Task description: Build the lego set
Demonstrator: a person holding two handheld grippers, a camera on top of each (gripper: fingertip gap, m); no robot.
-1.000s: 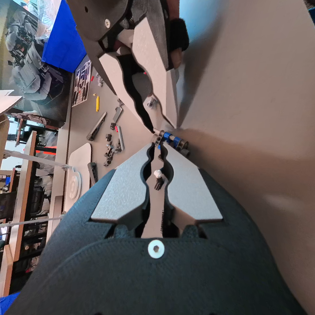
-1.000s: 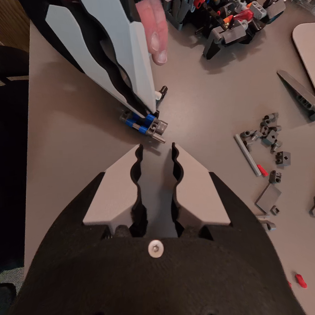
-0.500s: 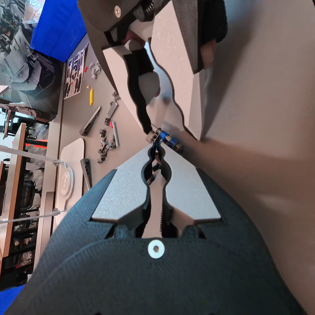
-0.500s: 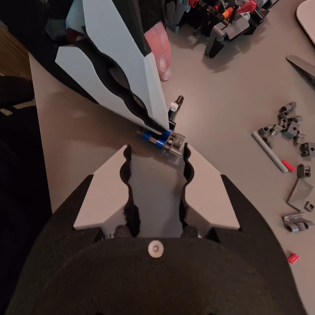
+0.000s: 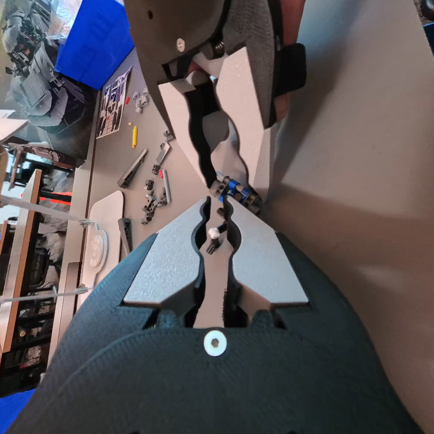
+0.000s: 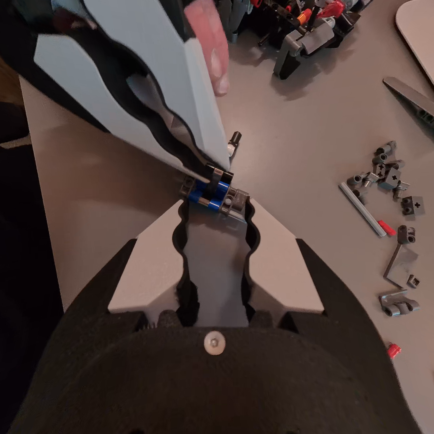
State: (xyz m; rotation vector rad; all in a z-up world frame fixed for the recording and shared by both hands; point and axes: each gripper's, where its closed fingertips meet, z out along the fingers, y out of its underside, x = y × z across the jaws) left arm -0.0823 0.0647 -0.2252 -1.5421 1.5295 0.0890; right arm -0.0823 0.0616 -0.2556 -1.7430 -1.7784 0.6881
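Right wrist view: wavy-edged right gripper (image 6: 215, 206) jaws gape around blue-and-grey subassembly (image 6: 212, 193); left gripper (image 6: 218, 168) jaws pinch it

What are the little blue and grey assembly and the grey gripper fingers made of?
The assembly looks like glossy moulded plastic: it shows sharp highlights. The fingers of the right gripper look like matte, grainy plastic, possibly 3D-printed.
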